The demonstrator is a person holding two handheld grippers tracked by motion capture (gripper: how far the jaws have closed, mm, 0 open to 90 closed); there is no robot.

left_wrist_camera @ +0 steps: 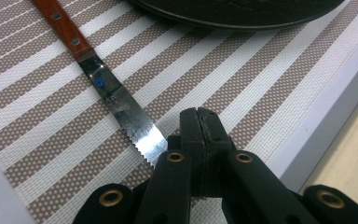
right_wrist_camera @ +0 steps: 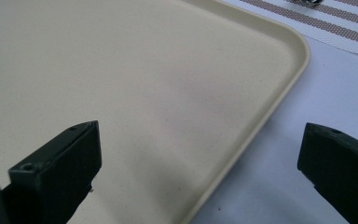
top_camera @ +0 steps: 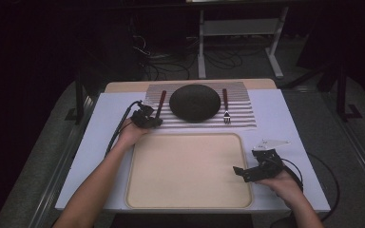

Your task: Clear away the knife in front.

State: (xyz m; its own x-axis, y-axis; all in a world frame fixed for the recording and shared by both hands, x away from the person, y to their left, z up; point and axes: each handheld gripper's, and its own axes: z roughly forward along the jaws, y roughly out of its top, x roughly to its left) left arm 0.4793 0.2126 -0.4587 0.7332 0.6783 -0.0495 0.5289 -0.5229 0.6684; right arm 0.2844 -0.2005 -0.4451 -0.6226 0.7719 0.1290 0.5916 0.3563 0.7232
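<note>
High view: we are looking down on a place setting, with the knife (top_camera: 161, 104) lying on the striped mat (top_camera: 240, 114) just left of the dark plate (top_camera: 195, 102), and a fork (top_camera: 226, 108) just right of it. Our left gripper (top_camera: 151, 118) is hovering at the knife's blade end; in the left gripper view its jaws are pressed flat together with nothing between them, their tips just beside the serrated tip. Our right gripper (top_camera: 240, 171) is waiting over the right edge of the beige tray (top_camera: 135, 190), jaws standing wide and gripping nothing, straddling the tray's rim in the right gripper view.

We are judging this as the approach to the knife, with the pick not yet begun. Next we are needing to open the left jaws, set them across the blade or the wooden handle, and close low against the mat, since the knife is lying flat and thin and could slide away.
</note>
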